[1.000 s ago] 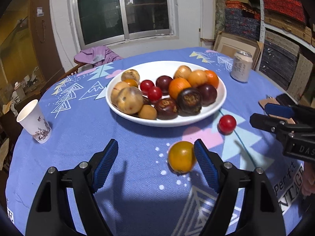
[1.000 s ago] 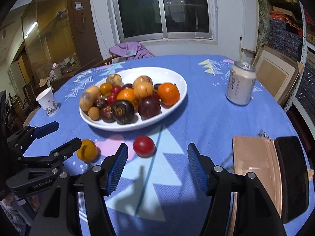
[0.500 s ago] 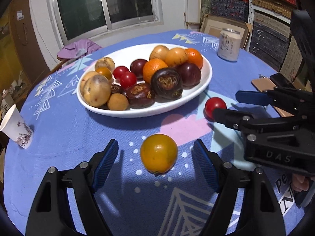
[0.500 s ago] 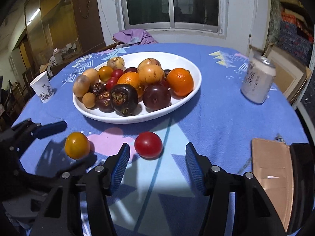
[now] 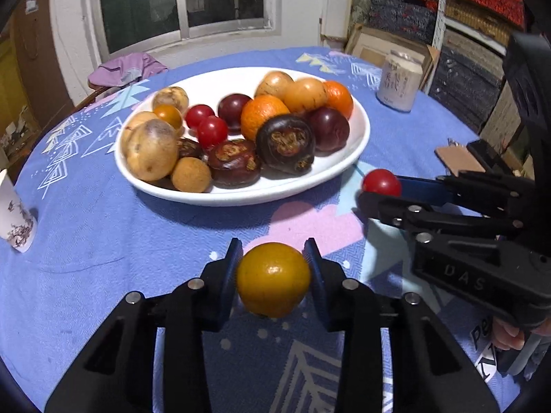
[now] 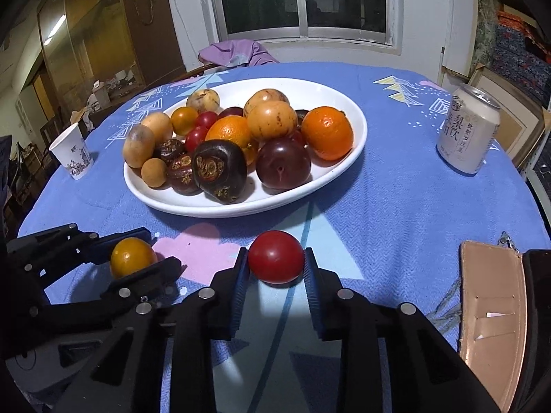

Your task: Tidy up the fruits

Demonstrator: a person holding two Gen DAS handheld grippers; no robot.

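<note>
On the right gripper's (image 5: 375, 194) black side, right of frame, you can read "DAS". Both grippers have just closed: it clamps a shiny red tomato (image 6: 276, 262), the left gripper (image 5: 272, 272) a round yellow fruit (image 5: 273, 278).

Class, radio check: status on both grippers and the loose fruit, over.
Left gripper just closed on yellow fruit. Right gripper just closed on red tomato. White plate ahead, path clear.

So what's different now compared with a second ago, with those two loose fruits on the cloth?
Both tools came forward and down, and their jaws have just been closing. The left tool now clamps the yellow-orange fruit; the right tool clamps the red fruit. Both fruits look still on the blue cloth. The white bowl, can and paper cup stayed put.
</note>
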